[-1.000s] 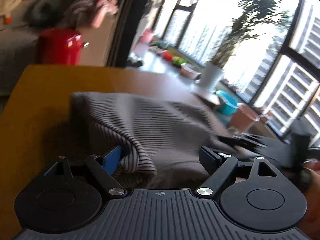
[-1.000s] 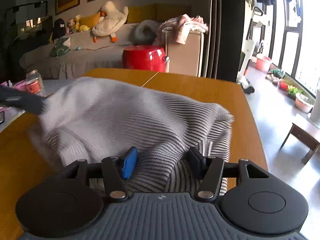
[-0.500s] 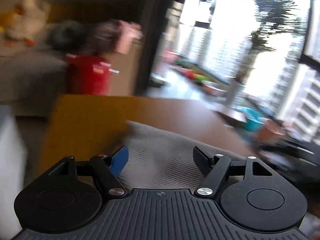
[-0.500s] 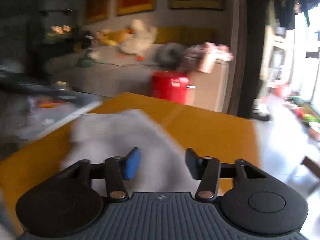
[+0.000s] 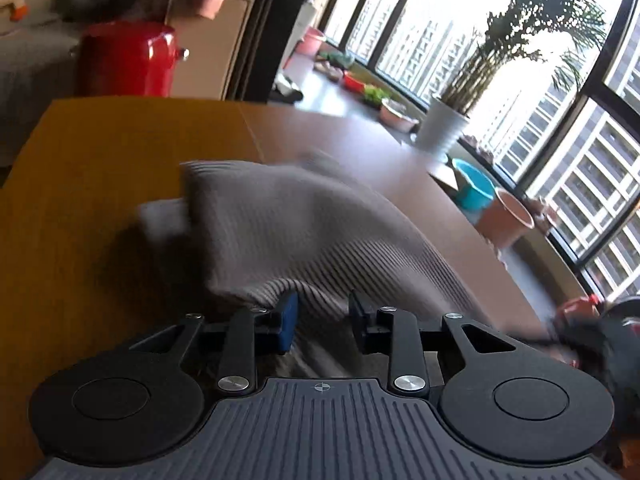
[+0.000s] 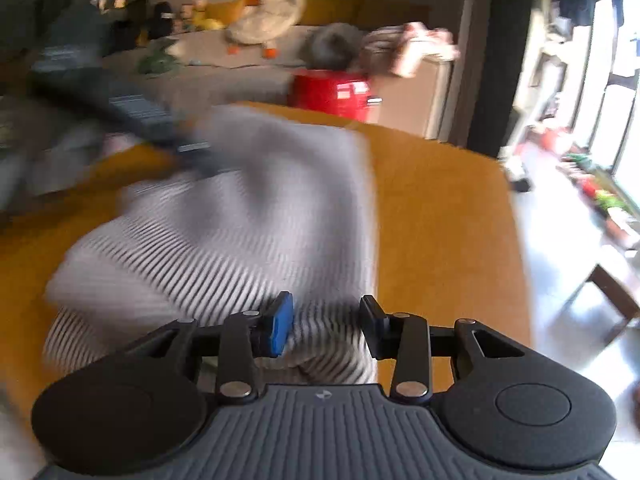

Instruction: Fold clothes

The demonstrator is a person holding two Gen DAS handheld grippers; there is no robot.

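Observation:
A grey-and-white striped knit garment (image 5: 320, 232) lies bunched on the yellow-brown table (image 5: 100, 160). In the left wrist view my left gripper (image 5: 322, 320) is shut on a near fold of it, with the cloth pinched between the blue and black pads. The right wrist view shows the same garment (image 6: 240, 216) spread over the table (image 6: 440, 220). My right gripper (image 6: 326, 326) has a bunch of its hem between the pads, and its jaws are closing on it. The left gripper (image 6: 132, 108) appears there as a dark blur at the garment's far left corner.
A red pot (image 5: 128, 60) stands beyond the table's far edge, before a sofa with a plush duck (image 6: 264, 24). By the windows are a white planter (image 5: 442, 128), a blue basin (image 5: 474, 190) and a low stool (image 6: 612, 292) on the floor.
Both grippers' jaws have narrowed onto the cloth. Both views swung sideways and back. The garment has shifted and now lies more bunched toward the near edge.

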